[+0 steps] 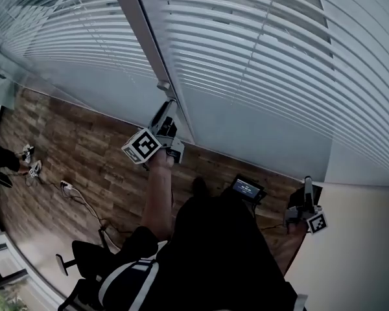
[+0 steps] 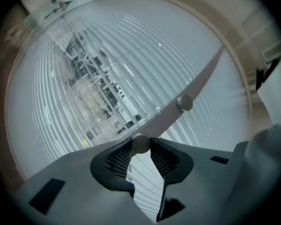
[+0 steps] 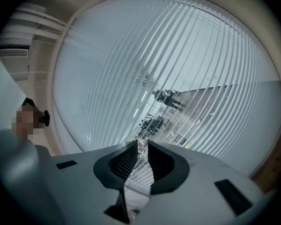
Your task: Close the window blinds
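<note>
My left arm was stretched forward, left gripper [image 2: 141,145] level, jaws clamped on the wand [image 2: 201,81]. My right gripper [image 3: 141,147] sat lower, jaws almost together, empty.

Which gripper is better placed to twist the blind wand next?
Left. The left gripper has its fingers clamped on the end of the wand, right at the blinds. The right gripper hangs low beside the person.
</note>
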Demonstrator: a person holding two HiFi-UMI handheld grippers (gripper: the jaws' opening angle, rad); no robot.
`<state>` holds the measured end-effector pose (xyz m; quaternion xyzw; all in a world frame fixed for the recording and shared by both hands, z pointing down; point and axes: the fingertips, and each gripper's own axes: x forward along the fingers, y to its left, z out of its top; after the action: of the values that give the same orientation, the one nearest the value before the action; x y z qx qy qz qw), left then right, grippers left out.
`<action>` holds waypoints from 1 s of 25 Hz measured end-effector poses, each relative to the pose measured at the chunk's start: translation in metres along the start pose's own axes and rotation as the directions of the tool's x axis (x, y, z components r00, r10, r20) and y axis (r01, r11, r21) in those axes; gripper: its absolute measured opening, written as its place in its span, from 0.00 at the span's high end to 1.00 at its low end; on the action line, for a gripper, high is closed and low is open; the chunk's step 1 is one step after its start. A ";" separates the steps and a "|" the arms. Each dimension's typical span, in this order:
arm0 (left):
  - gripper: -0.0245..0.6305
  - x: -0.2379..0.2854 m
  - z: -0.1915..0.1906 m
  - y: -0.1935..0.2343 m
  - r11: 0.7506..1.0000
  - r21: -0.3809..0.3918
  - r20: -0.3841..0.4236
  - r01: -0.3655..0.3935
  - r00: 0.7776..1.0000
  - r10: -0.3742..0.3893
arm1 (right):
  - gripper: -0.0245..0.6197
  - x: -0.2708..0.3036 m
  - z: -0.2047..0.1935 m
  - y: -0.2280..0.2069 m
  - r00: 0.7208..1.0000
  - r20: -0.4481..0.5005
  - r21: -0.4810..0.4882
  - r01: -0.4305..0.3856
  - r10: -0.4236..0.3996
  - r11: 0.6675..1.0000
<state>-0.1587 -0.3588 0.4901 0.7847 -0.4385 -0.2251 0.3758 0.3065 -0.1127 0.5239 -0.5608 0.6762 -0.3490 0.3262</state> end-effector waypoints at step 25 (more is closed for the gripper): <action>0.76 0.003 0.002 0.000 0.882 0.442 -0.053 -0.165 0.977 0.209 | 0.85 -0.009 0.015 -0.016 1.000 0.020 0.010 -0.005 0.005 1.000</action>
<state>-0.1587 -0.3620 0.4889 0.8129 -0.5320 -0.0454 0.2324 0.3289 -0.1071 0.5300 -0.5609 0.6726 -0.3458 0.3368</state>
